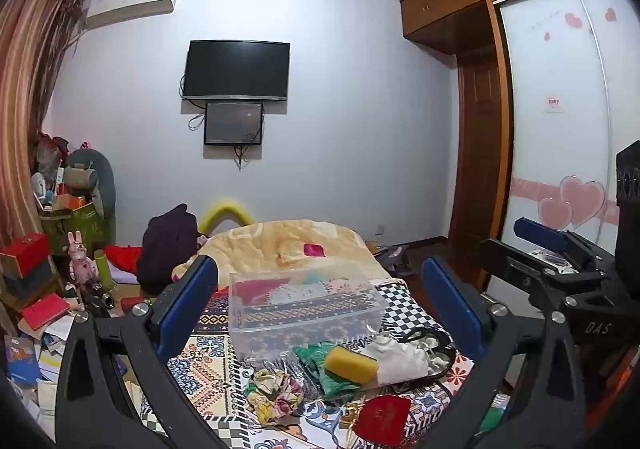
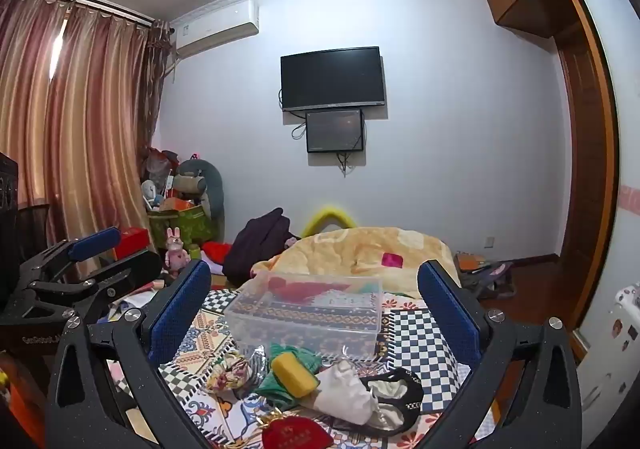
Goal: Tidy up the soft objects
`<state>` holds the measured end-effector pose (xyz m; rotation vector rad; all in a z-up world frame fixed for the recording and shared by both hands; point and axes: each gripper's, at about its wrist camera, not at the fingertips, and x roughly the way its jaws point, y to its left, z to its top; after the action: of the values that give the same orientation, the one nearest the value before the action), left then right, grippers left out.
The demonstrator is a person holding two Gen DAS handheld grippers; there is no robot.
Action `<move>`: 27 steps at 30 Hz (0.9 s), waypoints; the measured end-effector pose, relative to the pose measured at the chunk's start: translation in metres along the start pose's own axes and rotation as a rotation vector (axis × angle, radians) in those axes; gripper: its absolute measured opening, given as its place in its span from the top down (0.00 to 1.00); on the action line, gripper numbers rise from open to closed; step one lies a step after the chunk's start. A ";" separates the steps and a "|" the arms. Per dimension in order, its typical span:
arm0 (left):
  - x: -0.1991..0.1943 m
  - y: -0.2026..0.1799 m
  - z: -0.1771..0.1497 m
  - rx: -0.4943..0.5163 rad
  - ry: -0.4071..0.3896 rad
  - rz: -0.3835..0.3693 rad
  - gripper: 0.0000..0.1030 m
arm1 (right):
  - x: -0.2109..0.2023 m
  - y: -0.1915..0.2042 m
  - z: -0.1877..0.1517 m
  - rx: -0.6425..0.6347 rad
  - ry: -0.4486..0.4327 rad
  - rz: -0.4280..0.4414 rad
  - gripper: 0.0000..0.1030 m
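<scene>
A heap of soft things lies on the patterned bedspread [image 1: 208, 365]: a yellow sponge [image 1: 351, 364] [image 2: 294, 373] on a green cloth [image 1: 324, 369] [image 2: 280, 381], a floral scrunchie [image 1: 274, 395] [image 2: 230, 371], a white cloth [image 1: 400, 359] [image 2: 346, 389], a black-trimmed cloth [image 2: 400, 389] and a red pouch [image 1: 382, 419] [image 2: 296, 437]. Behind them stands an empty clear plastic box [image 1: 304, 309] [image 2: 308, 313]. My left gripper [image 1: 320, 301] is open and empty above the heap. My right gripper [image 2: 316, 305] is open and empty too, and shows at the right of the left wrist view [image 1: 552, 249].
A yellow blanket [image 1: 288, 245] and a dark garment [image 1: 168, 245] lie at the bed's far end. Cluttered boxes, books and toys [image 1: 60, 249] fill the left side. A wardrobe [image 1: 560, 109] stands right. A TV [image 1: 236, 71] hangs on the far wall.
</scene>
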<state>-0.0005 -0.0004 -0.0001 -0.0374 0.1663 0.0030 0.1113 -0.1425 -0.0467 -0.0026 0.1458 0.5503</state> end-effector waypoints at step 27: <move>0.000 -0.003 0.000 -0.008 -0.002 -0.002 0.00 | -0.004 -0.001 -0.001 -0.017 -0.025 0.003 0.00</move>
<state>-0.0006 -0.0033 -0.0002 -0.0458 0.1640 0.0020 0.1080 -0.1458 -0.0474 -0.0126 0.1168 0.5544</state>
